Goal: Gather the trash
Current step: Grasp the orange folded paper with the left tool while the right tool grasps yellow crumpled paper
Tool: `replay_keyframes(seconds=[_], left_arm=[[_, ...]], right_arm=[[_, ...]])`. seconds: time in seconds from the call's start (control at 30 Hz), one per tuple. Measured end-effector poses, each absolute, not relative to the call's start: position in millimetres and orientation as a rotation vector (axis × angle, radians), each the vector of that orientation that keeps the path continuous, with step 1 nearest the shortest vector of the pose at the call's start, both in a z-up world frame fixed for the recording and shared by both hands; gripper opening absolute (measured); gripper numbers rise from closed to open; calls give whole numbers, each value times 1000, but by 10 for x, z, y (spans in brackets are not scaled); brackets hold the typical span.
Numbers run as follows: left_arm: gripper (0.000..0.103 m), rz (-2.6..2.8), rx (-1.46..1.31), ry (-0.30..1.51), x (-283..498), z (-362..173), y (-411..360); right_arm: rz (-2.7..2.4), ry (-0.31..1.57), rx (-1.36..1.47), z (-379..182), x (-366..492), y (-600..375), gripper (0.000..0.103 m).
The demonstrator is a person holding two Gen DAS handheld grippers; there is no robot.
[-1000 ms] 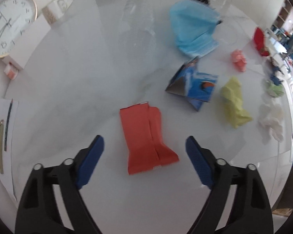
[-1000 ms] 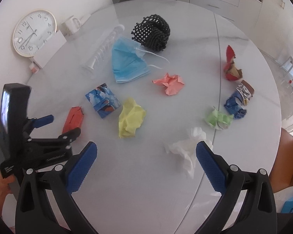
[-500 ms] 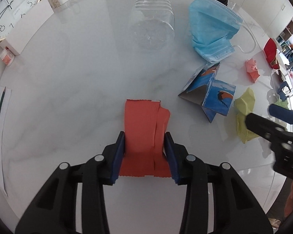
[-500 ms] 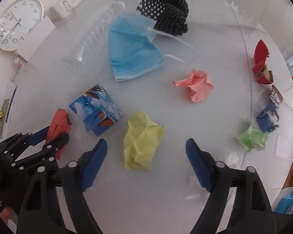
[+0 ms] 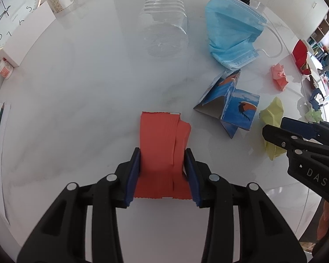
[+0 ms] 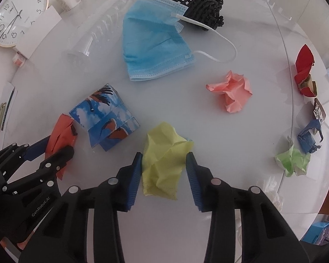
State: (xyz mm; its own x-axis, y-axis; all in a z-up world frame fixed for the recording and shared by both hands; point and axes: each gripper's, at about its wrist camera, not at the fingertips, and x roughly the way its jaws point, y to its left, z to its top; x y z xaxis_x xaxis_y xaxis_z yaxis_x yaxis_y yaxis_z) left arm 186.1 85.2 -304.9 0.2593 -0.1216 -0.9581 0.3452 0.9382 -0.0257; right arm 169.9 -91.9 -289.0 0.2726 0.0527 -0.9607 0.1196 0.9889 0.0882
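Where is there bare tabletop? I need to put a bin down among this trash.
Widest bare patch: left of the orange paper, running up to the clear cup and white box. A smaller one lies between the pink wad and yellow wad. The right edge near the green wad is crowded.

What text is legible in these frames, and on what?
"GenRobot.AI": on the left gripper body, right wrist view.
"DAS", cut off at the frame edge: on the right gripper body, left wrist view.
Numerals 1 to 12, partly hidden: wall clock face.
Small print on the clock face: too small to read.
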Motion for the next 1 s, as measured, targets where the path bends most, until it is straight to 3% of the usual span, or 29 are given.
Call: replay_keyframes(seconds=[0.03, 0.3, 0.8, 1.0], left_arm=[[39, -320, 204, 1271, 1858, -3045, 849], [38, -348, 195, 1232, 1752, -2929, 882], [38, -345, 184, 1221, 1717, -2793, 1039], [38, -413, 216, 1178, 1530, -2553, 907]], right_arm=[[-41, 1294, 152, -2875, 1689, -938, 28], [-28, 1273, 157, -2836, 1639, -940, 20], [21, 1230, 306, -2757, 1461, -1268, 19], [39, 1178, 301, -2429, 1221, -1316, 19]])
